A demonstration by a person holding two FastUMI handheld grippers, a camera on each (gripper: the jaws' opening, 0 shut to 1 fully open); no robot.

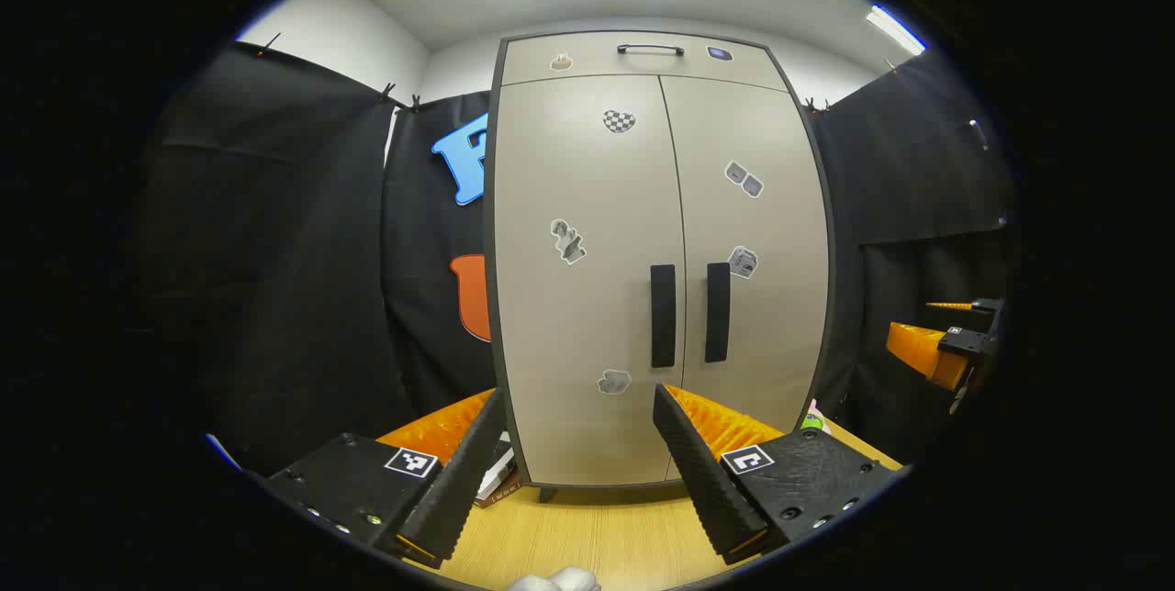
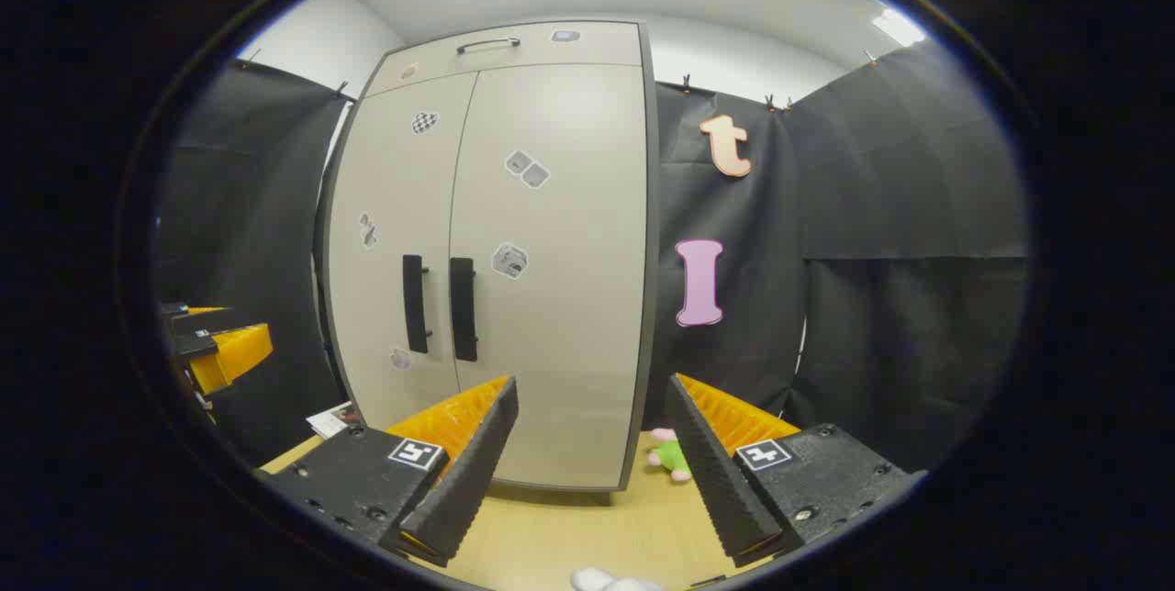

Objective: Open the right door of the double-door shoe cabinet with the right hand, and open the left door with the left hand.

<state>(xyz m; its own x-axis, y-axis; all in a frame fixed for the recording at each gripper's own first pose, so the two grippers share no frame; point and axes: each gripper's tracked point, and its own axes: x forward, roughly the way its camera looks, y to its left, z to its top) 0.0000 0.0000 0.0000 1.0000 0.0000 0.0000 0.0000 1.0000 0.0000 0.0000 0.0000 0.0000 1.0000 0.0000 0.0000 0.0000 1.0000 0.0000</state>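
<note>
Booth: cabinet (image 1: 587, 297) doors closed, both grippers (image 1: 580, 407) (image 2: 592, 398) spread.

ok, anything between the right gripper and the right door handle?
Nothing: in the right gripper view the open right gripper faces the closed cabinet, and only bare tabletop and door front lie before the right door handle.

Shoe cabinet (image 1: 587, 316) beige, dark grey frame edge. Door handles (image 1: 663, 316) black. Stickers grey-white, one checkered black-white heart (image 1: 619, 121). Table (image 1: 597, 527) light wood grain. Booth cloth (image 2: 900, 233) black. Small toy (image 2: 670, 456) green and pink beside cabinet foot.
</note>
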